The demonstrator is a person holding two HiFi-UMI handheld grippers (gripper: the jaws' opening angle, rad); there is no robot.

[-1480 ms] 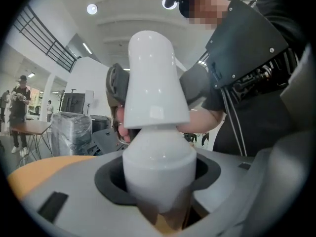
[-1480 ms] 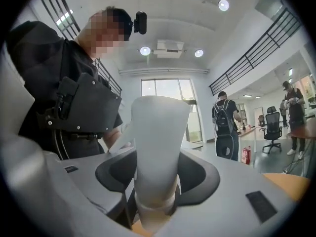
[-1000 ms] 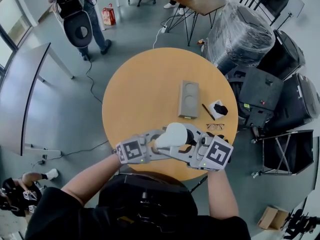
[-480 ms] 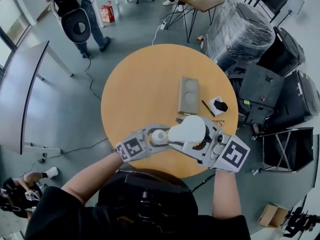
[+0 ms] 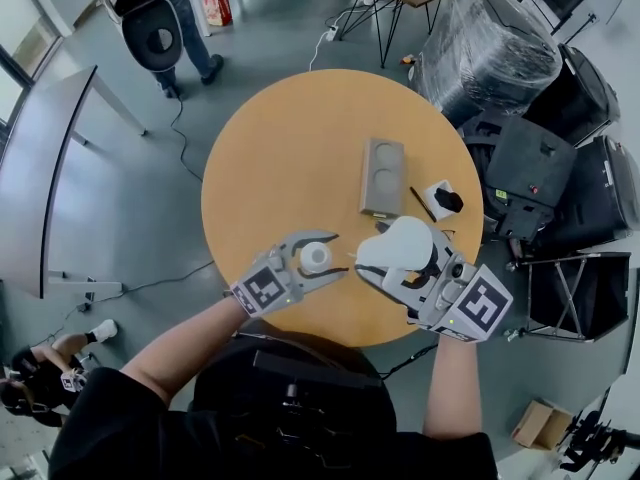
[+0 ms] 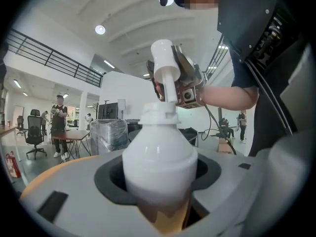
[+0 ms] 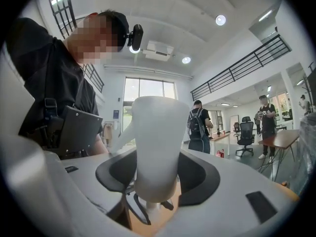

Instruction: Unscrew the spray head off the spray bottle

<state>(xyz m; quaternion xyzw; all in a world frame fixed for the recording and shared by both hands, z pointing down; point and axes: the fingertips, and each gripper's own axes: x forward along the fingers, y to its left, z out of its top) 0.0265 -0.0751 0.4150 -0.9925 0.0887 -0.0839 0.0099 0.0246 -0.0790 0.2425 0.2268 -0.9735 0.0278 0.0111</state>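
A white spray bottle (image 5: 316,257) stands upright between the jaws of my left gripper (image 5: 308,262), which is shut on its body, near the front edge of the round wooden table (image 5: 280,148). Its threaded neck (image 6: 158,116) is bare. The white spray head (image 5: 400,245) is off the bottle and to its right, with my right gripper (image 5: 398,260) shut on it. The left gripper view shows the bottle (image 6: 159,164) up close and the spray head (image 6: 165,65) raised beyond it. In the right gripper view the spray head (image 7: 154,147) fills the gap between the jaws, and its dip tube hangs below.
On the table beyond the grippers lie a grey block with two round recesses (image 5: 381,176), a pen (image 5: 417,204) and a small white box with a black item (image 5: 441,200). Wrapped chairs and black cases (image 5: 520,98) crowd the right side. A person (image 5: 160,18) stands at the far left.
The spray head sat over the bottle a second ago. It has since come away, and my right gripper has carried it to the right. The left gripper keeps the bottle in place.
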